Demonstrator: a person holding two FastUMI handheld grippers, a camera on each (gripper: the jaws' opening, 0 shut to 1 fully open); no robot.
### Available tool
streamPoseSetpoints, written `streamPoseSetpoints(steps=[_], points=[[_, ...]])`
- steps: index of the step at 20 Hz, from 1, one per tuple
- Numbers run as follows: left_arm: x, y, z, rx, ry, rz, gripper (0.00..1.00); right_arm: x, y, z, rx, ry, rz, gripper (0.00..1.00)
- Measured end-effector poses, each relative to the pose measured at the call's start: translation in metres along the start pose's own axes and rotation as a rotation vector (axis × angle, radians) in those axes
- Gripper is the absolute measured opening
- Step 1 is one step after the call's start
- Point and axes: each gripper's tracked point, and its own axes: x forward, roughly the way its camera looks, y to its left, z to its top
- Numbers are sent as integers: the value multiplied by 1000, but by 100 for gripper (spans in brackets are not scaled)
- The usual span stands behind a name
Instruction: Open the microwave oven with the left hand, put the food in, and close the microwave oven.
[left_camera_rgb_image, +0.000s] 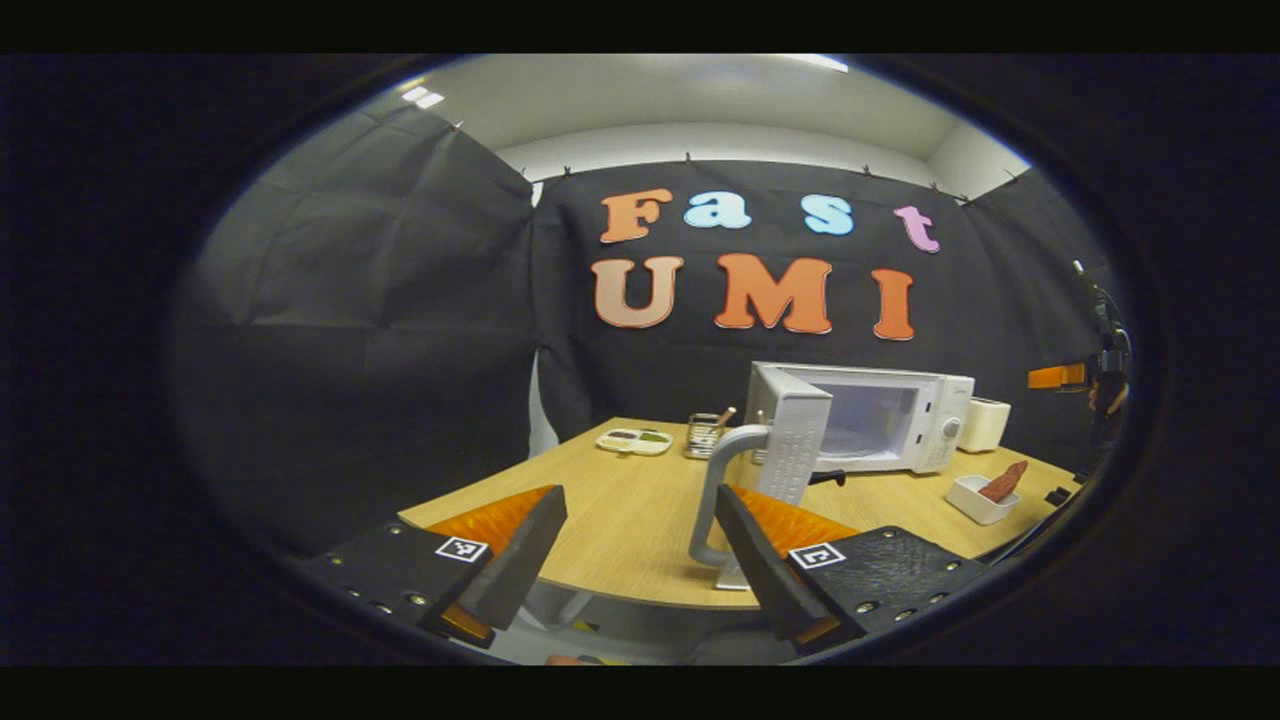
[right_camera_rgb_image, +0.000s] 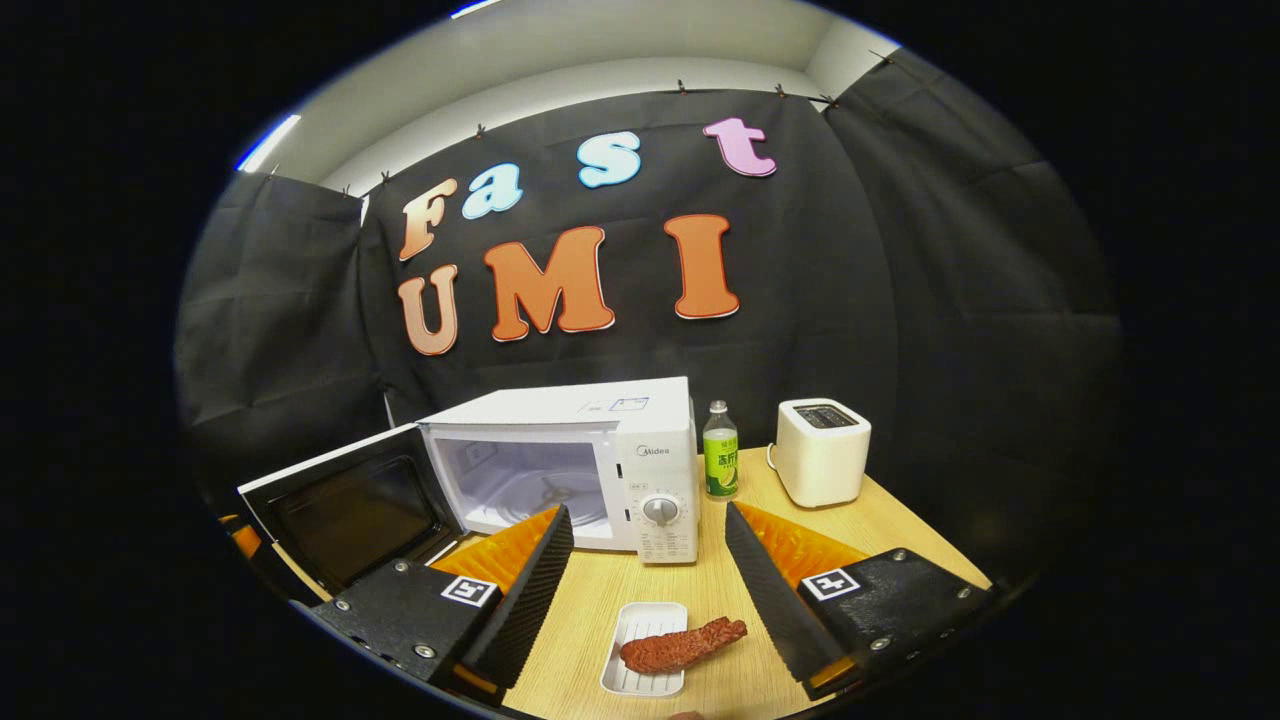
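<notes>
The microwave oven stands with its door swung wide, so the cavity with its glass turntable lies exposed and ready for loading. In the left gripper view the left gripper hangs with its fingers spread and nothing between them. The door's curved grey handle sits just ahead of it, close to the finger on the right of that view, which suggests the opening step is done and the handle let go. I cannot tell whether that finger touches the handle.

The right gripper also stands open and empty, poised over the food: a reddish-brown piece of meat lying half in a small white tray, its far end overhanging the tray rim onto the wooden table. The tray lies low between the spread fingers, a sensible place for a pick-up. The cavity opening is ahead and to the left of this gripper.

To the right of the microwave stand a green-labelled bottle and a white toaster, both clear of the path. In the left gripper view, a divided plate and a small wire holder rest beyond the door, well apart from it. The likeliest obstacle is the open door itself, jutting towards the table edge on the left.
</notes>
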Motion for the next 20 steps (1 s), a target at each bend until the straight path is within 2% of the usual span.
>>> streamPoseSetpoints(steps=[11, 18, 20], points=[[30, 14, 5, -6, 3, -6, 93, 12, -61, -99, 254, 114, -172, 95], [51, 19, 2, 5, 9, -10, 93, 32, -66, -143, 483, 177, -164, 92], [55, 19, -1, 4, 15, -8, 93, 40, -65, -155, 581, 202, -161, 87]])
